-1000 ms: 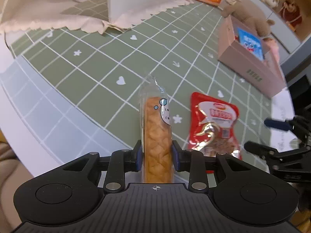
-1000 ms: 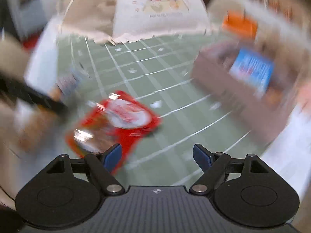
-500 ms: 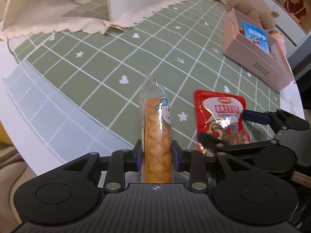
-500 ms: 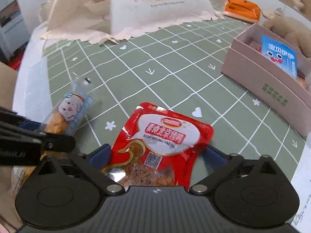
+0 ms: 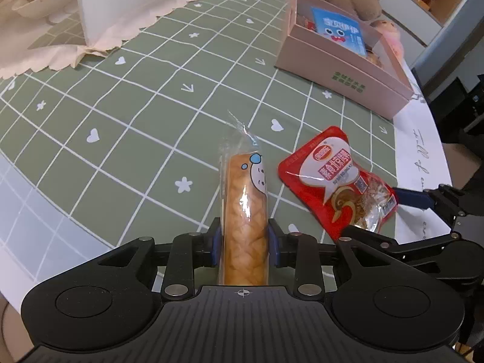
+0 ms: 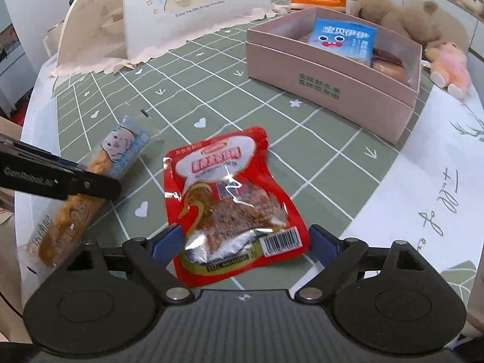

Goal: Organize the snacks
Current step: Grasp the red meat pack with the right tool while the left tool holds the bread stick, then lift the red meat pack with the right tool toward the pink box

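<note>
Snacks on my green checked cloth (image 5: 127, 163): my left gripper (image 5: 242, 246) clamped the bread stick (image 5: 245, 211); my right gripper (image 6: 245, 242), jaws just widened, straddled the red pouch (image 6: 230, 199); the pink box (image 6: 332, 81) stood at two o'clock.

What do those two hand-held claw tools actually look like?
Both are matte black plastic. The left gripper and right gripper each have a ribbed body, two round side discs, silver pivot screws and blue finger pads. White "GenRobot.AI" lettering marks the left one's side.
</note>
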`<action>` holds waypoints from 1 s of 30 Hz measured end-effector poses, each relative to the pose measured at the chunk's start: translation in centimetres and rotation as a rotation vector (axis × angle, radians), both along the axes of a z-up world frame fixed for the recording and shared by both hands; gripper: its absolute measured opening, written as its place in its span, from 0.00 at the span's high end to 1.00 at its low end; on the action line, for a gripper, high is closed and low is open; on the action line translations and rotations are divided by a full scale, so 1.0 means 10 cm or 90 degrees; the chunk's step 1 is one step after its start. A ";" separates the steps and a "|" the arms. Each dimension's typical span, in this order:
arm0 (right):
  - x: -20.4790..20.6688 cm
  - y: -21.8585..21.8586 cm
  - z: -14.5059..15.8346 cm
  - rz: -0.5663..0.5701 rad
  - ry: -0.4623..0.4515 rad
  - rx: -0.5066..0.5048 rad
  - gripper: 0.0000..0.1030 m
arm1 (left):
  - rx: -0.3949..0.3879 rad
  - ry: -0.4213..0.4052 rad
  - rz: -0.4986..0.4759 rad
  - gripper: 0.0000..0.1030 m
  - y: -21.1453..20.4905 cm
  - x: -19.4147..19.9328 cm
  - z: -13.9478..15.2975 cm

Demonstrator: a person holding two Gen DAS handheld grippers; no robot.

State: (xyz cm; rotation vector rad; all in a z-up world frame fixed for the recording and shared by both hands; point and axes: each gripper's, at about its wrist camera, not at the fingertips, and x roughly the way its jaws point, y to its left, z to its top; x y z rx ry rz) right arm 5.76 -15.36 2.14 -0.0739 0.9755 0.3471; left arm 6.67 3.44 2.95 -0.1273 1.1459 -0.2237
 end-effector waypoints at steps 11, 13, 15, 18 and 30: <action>0.24 0.42 -0.09 0.068 -0.036 -0.029 0.00 | 0.000 -0.003 0.014 0.66 0.01 -0.04 0.00; 0.26 0.41 -0.11 0.054 -0.042 -0.031 0.00 | 0.004 -0.001 0.012 0.66 0.00 -0.03 0.00; 0.27 0.38 -0.11 0.050 -0.038 -0.032 0.00 | 0.008 0.002 0.010 0.66 -0.01 -0.02 0.01; 0.21 0.28 -0.07 0.040 -0.039 -0.033 0.13 | 0.001 0.008 0.007 0.66 -0.04 -0.01 0.01; -0.01 -0.13 -0.12 -0.055 -0.020 -0.036 0.00 | 0.027 -0.010 -0.056 0.65 -0.41 -0.04 -0.01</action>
